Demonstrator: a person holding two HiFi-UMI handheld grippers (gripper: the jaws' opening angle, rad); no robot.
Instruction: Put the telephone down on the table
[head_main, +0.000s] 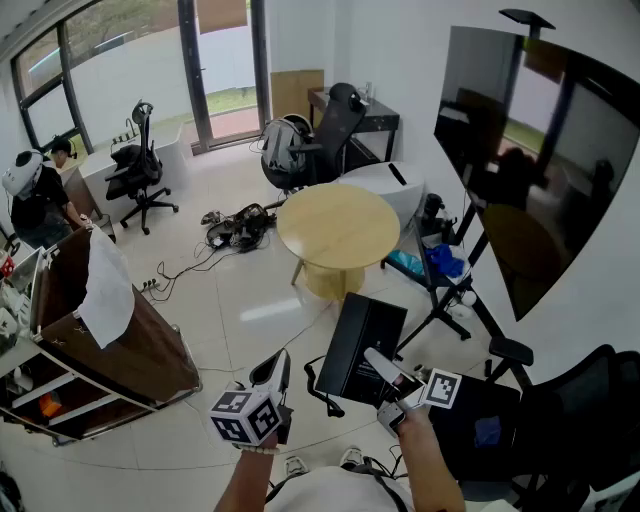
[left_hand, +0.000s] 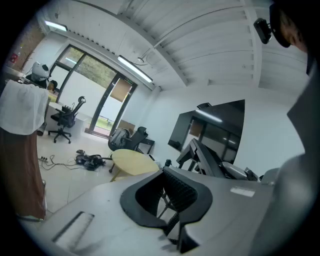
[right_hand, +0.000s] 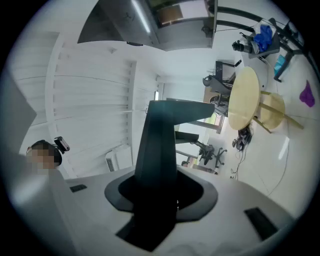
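Observation:
The telephone (head_main: 365, 343) is a black flat rectangular slab, held up in the air over the tiled floor. My right gripper (head_main: 383, 364) is shut on its near edge, marker cube behind. In the right gripper view the dark slab (right_hand: 159, 150) rises from between the jaws and fills the gap. The round pale wooden table (head_main: 338, 225) stands farther out, beyond the telephone, with its top bare. My left gripper (head_main: 274, 378) hangs lower left of the telephone, apart from it. Its ribbed pads (left_hand: 182, 192) stand a little apart with nothing between them.
A big dark screen on a black stand (head_main: 530, 170) fills the right side. A brown cart with a white cloth (head_main: 105, 310) stands left. Cables (head_main: 238, 228) lie on the floor near office chairs (head_main: 138, 170). A person (head_main: 40, 195) is at the far left.

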